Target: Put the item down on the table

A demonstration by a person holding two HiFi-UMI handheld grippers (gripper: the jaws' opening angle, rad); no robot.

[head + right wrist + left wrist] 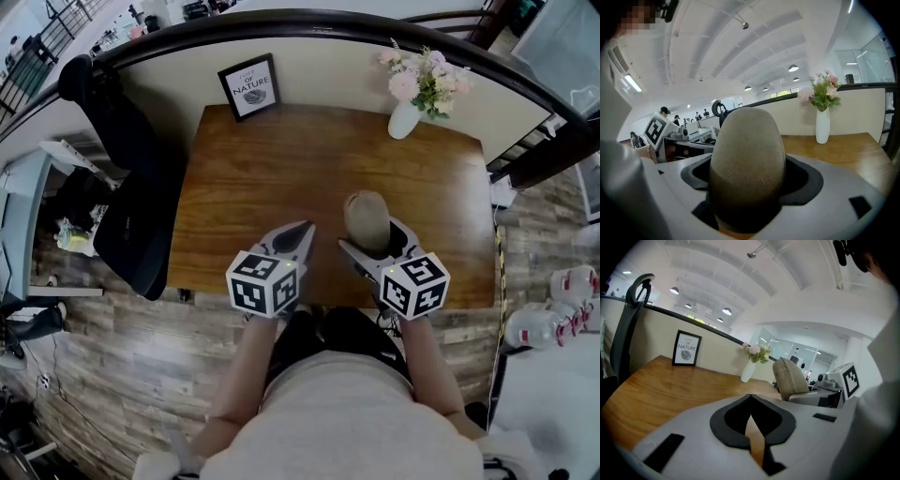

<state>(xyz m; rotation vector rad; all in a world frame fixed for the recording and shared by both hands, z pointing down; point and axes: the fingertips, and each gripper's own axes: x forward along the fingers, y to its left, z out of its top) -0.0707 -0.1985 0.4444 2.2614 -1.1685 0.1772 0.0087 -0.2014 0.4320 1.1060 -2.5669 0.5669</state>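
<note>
A beige oval fabric pouch (367, 219) stands upright in my right gripper (375, 240), whose jaws are shut on its lower part. It hangs over the front right part of the wooden table (262, 169); whether it touches the top I cannot tell. In the right gripper view the pouch (746, 159) fills the space between the jaws of the right gripper (749, 180). My left gripper (306, 229) is shut and holds nothing, just left of the pouch. In the left gripper view, the left gripper (750, 396) has its tips meeting, with the pouch (789, 378) to the right.
A framed print (249, 86) leans against the wall at the table's back left. A white vase of flowers (405, 116) stands at the back right. A black office chair (131, 197) is left of the table. White jugs (562, 300) sit on the floor at right.
</note>
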